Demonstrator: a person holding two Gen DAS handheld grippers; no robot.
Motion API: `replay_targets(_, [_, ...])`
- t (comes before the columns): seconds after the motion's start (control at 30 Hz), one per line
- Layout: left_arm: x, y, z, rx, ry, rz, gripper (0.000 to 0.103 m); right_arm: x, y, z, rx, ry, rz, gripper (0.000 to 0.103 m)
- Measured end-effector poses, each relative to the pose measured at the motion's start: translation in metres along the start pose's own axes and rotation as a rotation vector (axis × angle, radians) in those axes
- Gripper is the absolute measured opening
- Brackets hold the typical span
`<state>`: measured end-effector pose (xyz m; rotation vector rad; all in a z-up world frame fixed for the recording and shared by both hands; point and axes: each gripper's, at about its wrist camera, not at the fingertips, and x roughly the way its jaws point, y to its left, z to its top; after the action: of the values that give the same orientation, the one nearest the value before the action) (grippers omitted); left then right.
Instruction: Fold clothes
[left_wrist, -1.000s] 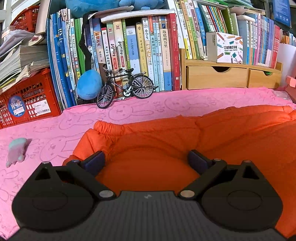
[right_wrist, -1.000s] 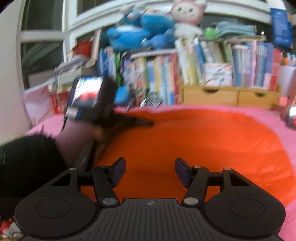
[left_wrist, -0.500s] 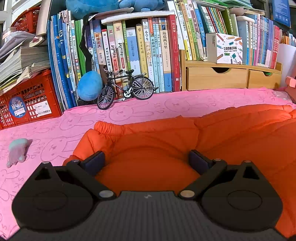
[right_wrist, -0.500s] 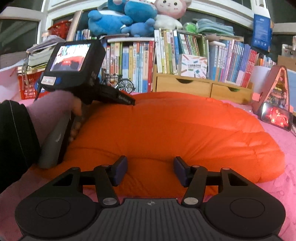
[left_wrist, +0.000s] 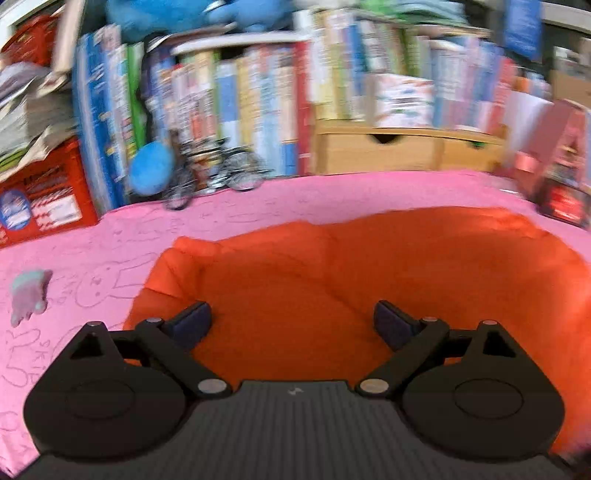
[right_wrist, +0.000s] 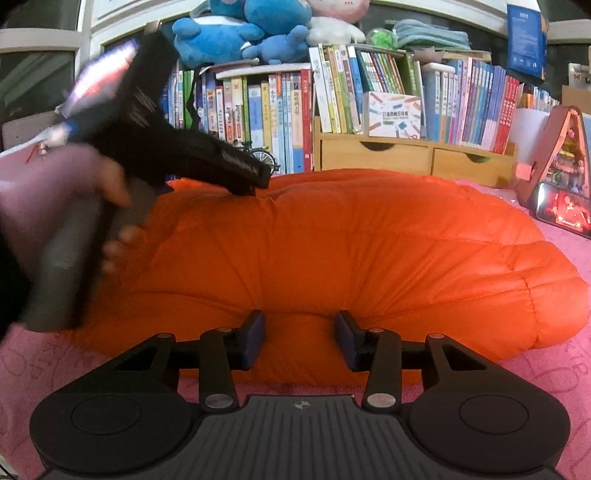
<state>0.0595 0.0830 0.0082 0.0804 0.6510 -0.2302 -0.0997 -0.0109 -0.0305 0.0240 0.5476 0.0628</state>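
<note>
1. closing in now, your right gripper (right_wrist: 299, 338) has its jaws narrowing at the near edge of the orange puffy jacket (right_wrist: 332, 251), a bulge of the fabric sitting between the blue pads (right_wrist: 255, 334); whether they press on it yet, you can't tell from here.
2. your left gripper (left_wrist: 291, 325) hangs over the other end of the jacket (left_wrist: 369, 288), jaws spread wide, nothing pinched between them.
3. the jacket lies bunched on the pink bunny-print cloth (left_wrist: 92, 266), spreading across the middle of it.
4. from the right wrist view you see your left hand (right_wrist: 74, 192) wrapped round the grey handle, the tool's nose tilted down toward the jacket's far ridge.
5. the left view is smeared with blur.
6. behind the jacket: a row of books (right_wrist: 277, 107), a wooden drawer unit (right_wrist: 413, 157), blue plush toys (right_wrist: 240, 33) on top.
7. a small pale toy (left_wrist: 29, 295) sits on the cloth, well apart from the jacket.
</note>
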Motion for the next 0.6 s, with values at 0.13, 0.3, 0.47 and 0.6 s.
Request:
replay_targets(0.13, [-0.038,-0.017,-0.009,0.054,0.018,-0.158,0.096,-0.001,-0.001,-0.002,0.004,-0.008,0.011,0.044])
replay_targets(0.3, [-0.045,-0.044,-0.023,0.097,0.114,-0.206,0.096,-0.003,-0.002,-0.004,0.011,-0.016,0.023,0.044])
replay_targets(0.47, [-0.031,-0.053,-0.026,0.084,0.216,-0.204,0.094,-0.006,-0.005,-0.006,0.021,-0.020,0.036,0.044])
replay_targets(0.6, [-0.020,-0.059,-0.026,0.099,0.244,-0.159,0.094,-0.006,-0.004,-0.006,0.024,-0.022,0.041,0.045])
